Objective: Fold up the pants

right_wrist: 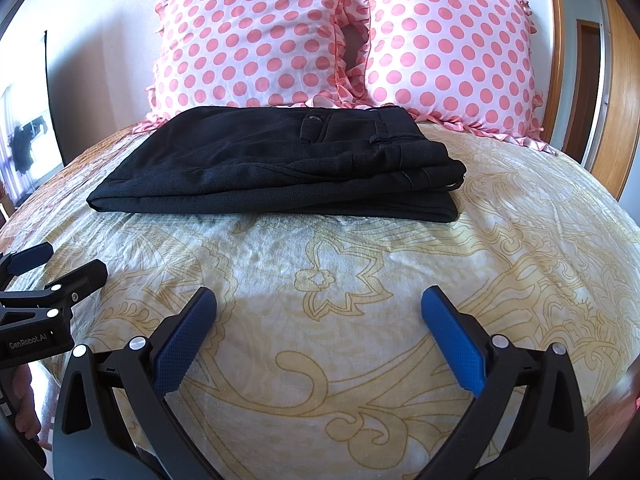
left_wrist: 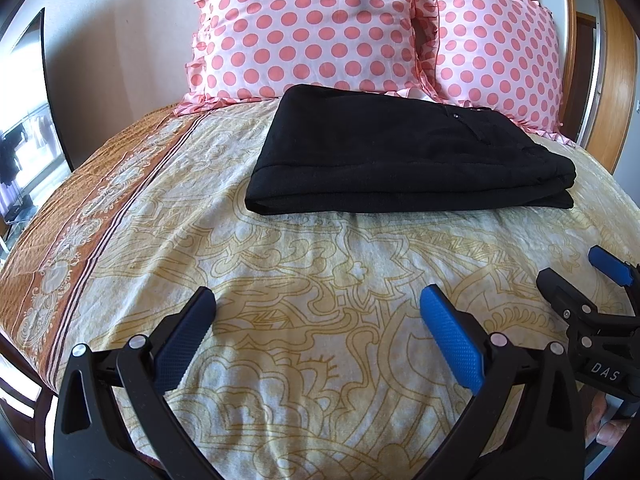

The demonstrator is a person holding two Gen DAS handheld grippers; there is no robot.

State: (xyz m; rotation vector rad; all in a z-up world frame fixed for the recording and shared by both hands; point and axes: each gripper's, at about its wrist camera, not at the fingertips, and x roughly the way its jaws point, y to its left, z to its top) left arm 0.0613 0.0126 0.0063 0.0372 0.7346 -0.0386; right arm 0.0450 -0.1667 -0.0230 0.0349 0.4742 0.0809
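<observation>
Ahead of both open grippers, folded pants (left_wrist: 404,152)

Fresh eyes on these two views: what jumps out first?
The black pants, folded into a neat stack, lie mid-bed on the cream patterned bedspread. Behind them two pink polka-dot pillows lean upright at the head of the bed. In the foreground the left claw and right claw are both open and empty, short of the pants.
</observation>
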